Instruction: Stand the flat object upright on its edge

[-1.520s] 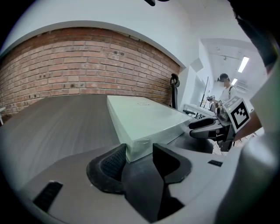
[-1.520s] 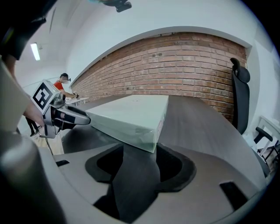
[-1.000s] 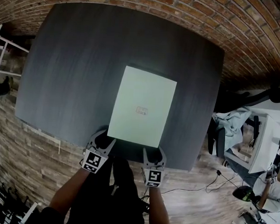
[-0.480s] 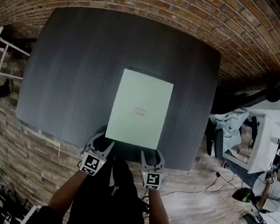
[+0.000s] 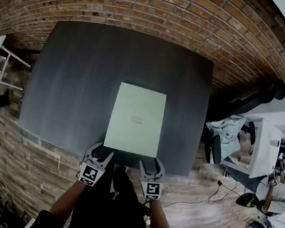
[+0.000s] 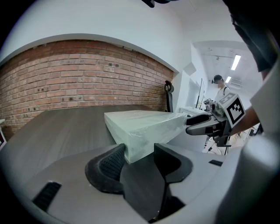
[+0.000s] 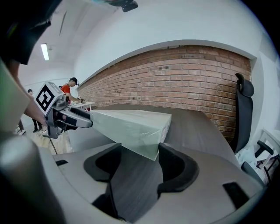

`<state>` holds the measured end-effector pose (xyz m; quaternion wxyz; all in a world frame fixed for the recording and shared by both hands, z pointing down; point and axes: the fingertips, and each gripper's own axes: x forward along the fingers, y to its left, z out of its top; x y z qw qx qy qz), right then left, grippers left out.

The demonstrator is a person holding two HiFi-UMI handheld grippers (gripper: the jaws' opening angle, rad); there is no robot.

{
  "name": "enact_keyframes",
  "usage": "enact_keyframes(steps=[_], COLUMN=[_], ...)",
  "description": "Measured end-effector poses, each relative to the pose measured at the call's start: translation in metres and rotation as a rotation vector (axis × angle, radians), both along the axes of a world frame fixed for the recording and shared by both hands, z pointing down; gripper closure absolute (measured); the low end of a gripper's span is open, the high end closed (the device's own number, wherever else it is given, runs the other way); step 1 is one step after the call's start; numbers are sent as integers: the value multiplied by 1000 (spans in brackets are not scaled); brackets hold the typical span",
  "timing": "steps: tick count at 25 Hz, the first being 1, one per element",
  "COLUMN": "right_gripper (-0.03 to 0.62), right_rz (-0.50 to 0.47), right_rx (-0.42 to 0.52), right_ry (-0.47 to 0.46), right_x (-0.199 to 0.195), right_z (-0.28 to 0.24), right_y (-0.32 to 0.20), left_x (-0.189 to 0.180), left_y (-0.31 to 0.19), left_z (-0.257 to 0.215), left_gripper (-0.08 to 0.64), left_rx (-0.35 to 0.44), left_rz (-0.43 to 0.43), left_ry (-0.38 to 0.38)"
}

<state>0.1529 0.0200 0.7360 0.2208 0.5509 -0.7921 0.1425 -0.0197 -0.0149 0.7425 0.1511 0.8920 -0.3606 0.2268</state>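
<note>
A pale green flat box lies on its broad face on the dark grey table, its near edge close to the table's front edge. My left gripper sits at the box's near left corner and my right gripper at its near right corner. In the left gripper view the box pokes a corner between the jaws of the left gripper, with a gap on one side. The right gripper view shows the same for the box and right gripper. Both pairs of jaws have just been opening.
A brick wall runs behind the table. To the right stand an office chair and a white desk with clothing. People stand far off in the room. Wooden floor lies below the table's front edge.
Both grippers have risen a little at the box's near corners and their jaws stand wider. The box stays flat on the table.
</note>
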Motion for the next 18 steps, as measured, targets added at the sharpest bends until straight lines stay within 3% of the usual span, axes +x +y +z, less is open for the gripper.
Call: enact_keyframes(steps=[18], right_gripper=[331], right_rz=[23], right_rx=[110], right_ry=[-1], right_x=[-2], right_z=[-77], right_y=[-13], left_x=[-3], left_y=[-7], left_z=[-73], left_gripper=[354], left_rx=[96], left_rz=[6], left_ry=[20])
